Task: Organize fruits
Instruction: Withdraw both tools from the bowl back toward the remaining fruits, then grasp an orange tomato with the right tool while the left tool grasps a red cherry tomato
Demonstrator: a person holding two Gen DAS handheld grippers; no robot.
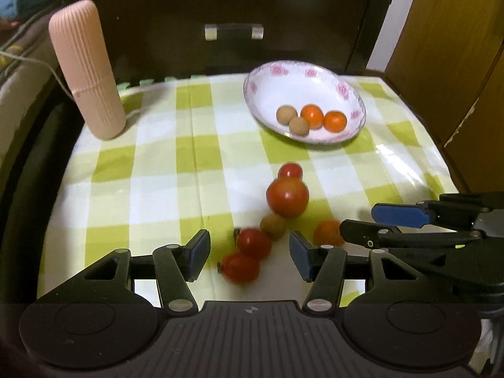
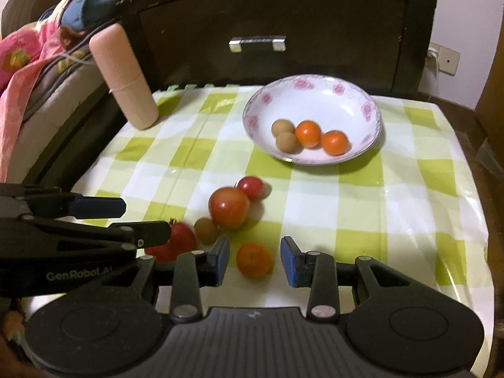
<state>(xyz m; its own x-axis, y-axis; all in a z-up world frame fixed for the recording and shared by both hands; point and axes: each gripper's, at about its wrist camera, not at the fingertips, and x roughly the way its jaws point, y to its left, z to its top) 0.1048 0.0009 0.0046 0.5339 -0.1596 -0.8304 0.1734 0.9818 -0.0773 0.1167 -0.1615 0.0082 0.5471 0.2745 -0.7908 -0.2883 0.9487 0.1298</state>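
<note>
1. Nearest lens, left wrist view: two red cherry tomatoes [image 1: 249,255], touching, on cloth betw. left gripper [image 1: 249,258] fingers. Jaws about half open, pads clear of both, nothing gripped.
2. Right wrist view: small orange [image 2: 254,260] on cloth betw. right gripper [image 2: 254,258] fingers. Jaws fairly narrow yet gaps both sides, no hold on it.
3. Just beyond: brownish longan [image 1: 273,226] touching the tomato pair and large tomato [image 1: 287,197]; smaller red tomato [image 1: 290,170] right behind the large one.
4. Loose fruit clustered near front-centre of table, well apart from dish.
5. Farther back, right of centre: white dish w/ pink floral rim [image 1: 267,72]. Inside: two longans [image 1: 292,119] touching, two small oranges [image 1: 323,117] side by side, all toward near side of dish.
6. Underneath all: green-and-white checked tablecloth [image 1: 157,163], glossy, creased.
7. Back left corner of cloth: pink ribbed cylinder [image 1: 85,69], upright, thin cord just behind it.
8. Behind table: dark wooden drawer front w/ metal handle [image 1: 233,31].
9. Far left in right wrist view: pink fabric [image 2: 19,53] heaped on cushion.
</note>
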